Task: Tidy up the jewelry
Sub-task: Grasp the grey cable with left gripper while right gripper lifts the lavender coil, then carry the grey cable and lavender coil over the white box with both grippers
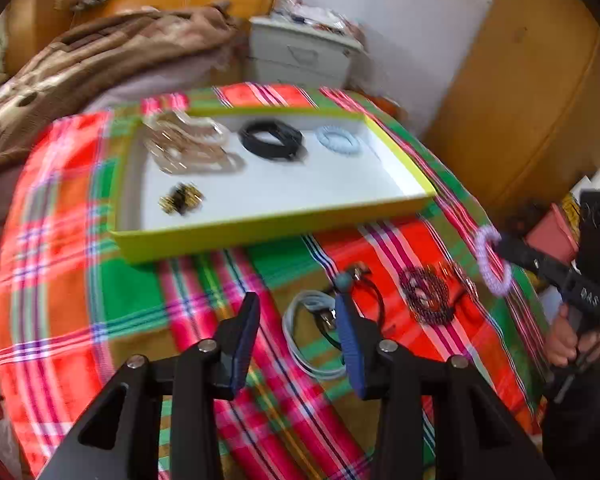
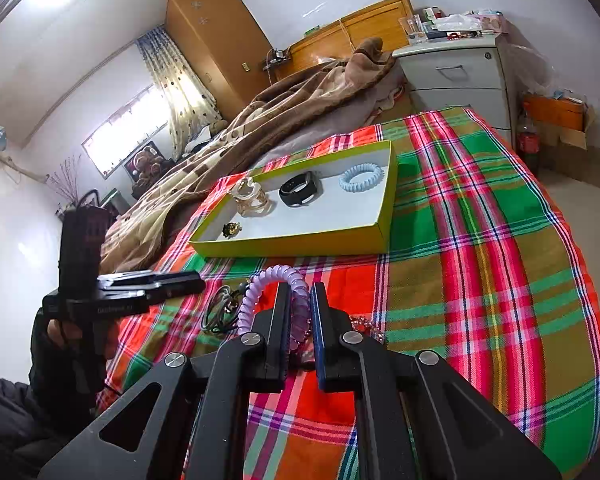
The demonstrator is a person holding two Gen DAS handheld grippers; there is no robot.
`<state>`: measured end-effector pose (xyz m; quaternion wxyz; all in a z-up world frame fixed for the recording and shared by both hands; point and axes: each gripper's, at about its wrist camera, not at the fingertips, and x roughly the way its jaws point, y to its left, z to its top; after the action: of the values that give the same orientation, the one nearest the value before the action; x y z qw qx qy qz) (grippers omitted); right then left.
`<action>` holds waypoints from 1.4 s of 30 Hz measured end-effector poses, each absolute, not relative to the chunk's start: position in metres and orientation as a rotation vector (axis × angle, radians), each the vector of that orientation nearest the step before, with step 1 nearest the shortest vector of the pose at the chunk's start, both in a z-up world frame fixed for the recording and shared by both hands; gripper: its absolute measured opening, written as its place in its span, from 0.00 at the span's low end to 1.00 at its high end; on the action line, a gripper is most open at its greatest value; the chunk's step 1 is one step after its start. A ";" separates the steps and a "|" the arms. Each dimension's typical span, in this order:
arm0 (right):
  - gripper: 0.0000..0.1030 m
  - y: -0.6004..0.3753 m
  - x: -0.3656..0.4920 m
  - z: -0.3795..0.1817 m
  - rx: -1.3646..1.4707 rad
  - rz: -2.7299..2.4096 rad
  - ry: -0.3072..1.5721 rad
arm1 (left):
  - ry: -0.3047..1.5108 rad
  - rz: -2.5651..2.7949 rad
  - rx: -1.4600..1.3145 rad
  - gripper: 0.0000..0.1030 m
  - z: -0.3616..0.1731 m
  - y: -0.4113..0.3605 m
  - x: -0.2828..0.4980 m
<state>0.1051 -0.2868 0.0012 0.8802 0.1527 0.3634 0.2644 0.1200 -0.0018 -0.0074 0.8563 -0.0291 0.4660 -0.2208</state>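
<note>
Both grippers: matte black angular frames with triangular cut-outs and silver round-head screws at the pivots. Left gripper (image 1: 296,312) and right gripper (image 2: 301,300) carry dark blue pads on flat jaws. White lettering marks the handle bodies. Sleeve (image 2: 4,412) dark, padded.

A home bedroom — bed (image 2: 480,240), blanket (image 2: 260,120), wardrobe (image 2: 216,32), curtained window (image 2: 132,132).

Cloth (image 2: 480,240): plaid of red, green, olive, with pink and blue lines. Tray (image 2: 300,242): yellow-green walls, white floor; inside, gold bangles (image 2: 252,198) at 9 o'clock, black band (image 2: 300,190) centre, pale blue coil (image 2: 360,178) at 3 o'clock. Lilac coil (image 2: 284,300).
</note>
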 end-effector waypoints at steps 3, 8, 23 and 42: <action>0.10 -0.287 0.105 0.002 0.320 0.550 0.757 | 1.005 -0.420 -0.001 0.39 -0.016 -0.006 0.121; 0.10 -0.285 0.106 0.002 0.315 0.552 0.757 | 1.030 -0.403 0.084 0.39 -0.022 -0.013 0.115; 0.10 -0.283 0.105 0.003 0.310 0.548 0.761 | 0.988 -0.370 0.173 0.03 -0.024 -0.024 0.115; 0.10 -0.274 0.122 0.033 0.274 0.535 0.712 | 0.840 -0.441 0.011 0.03 0.038 0.000 0.117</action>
<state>0.1219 -0.2740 0.0333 0.8935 0.1320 0.3432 0.2579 0.1174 -0.0004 0.0377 0.8896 0.0055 0.4045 -0.2122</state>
